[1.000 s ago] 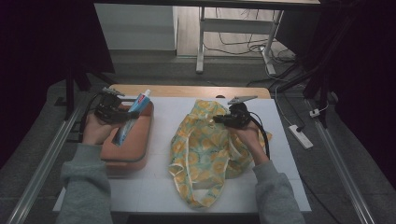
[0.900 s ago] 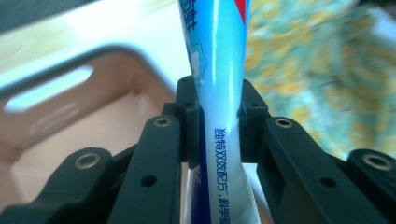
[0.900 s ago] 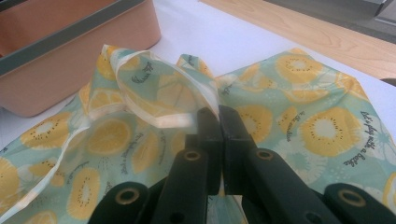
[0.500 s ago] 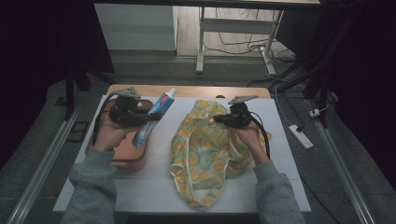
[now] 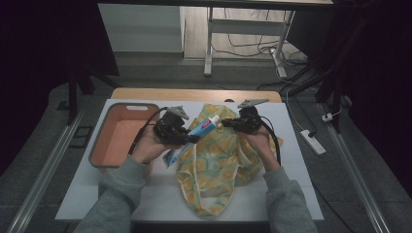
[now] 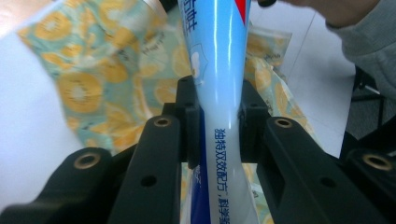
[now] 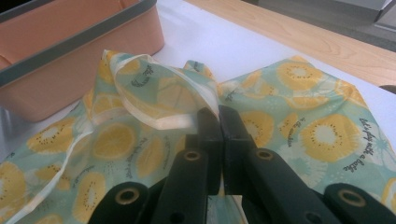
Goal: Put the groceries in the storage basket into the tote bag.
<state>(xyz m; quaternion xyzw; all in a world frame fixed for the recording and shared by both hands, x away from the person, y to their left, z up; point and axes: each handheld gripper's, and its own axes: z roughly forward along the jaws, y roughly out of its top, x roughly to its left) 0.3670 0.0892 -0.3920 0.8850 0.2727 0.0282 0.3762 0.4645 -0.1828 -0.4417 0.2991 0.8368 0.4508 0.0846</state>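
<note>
High view: my left tool [image 5: 187, 137] pinches a toothpaste tube [image 5: 194, 137] across its middle and holds it above the left edge of the fruit-print bag [image 5: 221, 165], the cap end pointing toward my right tool [image 5: 227, 123]. The bag lies crumpled on the white tabletop [image 5: 160, 194], and the orange tub [image 5: 119, 136] sits just beside it on the left. In the left gripper view, both jaws press on the tube [image 6: 219, 112] from either side, and the bag [image 6: 93, 84] lies spread beneath it. In the right gripper view, my right tool [image 7: 219, 116] has its jaws pressed together on the pale rim of the bag [image 7: 154, 100], lifting that edge into a raised loop; the tub [image 7: 70, 56] stands behind it, near the bag's far corner.
</note>
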